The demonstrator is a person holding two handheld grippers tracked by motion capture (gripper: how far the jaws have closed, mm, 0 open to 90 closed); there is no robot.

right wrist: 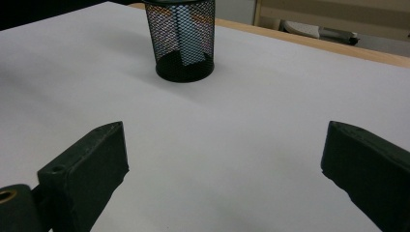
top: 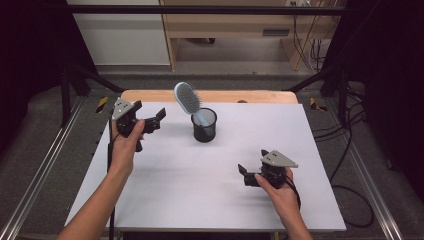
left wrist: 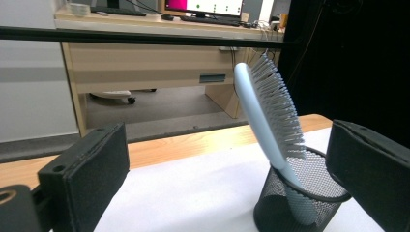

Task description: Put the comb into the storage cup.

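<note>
A: Item one, hairbrush (top: pixel 188 98). Where is it?

B: Pale blue, standing handle-down in the black mesh cup (top: pixel 204 126). Its bristled head leans out over the rim toward your left. In your left gripper view the bristles (left wrist: pixel 280 108) face right and the smooth back faces left.

A: Item two, the cup's place?

B: On the white tabletop (top: pixel 175 175), upright, toward the far middle, well apart from both of your hands.

A: Item three, left gripper (top: pixel 159 116)?

B: You hold it raised above the tabletop's far left part, near the cup and aimed at it. Its fingers (left wrist: pixel 84 174) stand wide apart, clamped on nothing; the brush and cup show between them, farther off.

A: Item four, right gripper (top: pixel 242 172)?

B: You hold it low over the near right part of the tabletop, pointed left. Its fingers (right wrist: pixel 87 166) are likewise spread, with bare white surface between them and the cup (right wrist: pixel 185 41) beyond.
</note>
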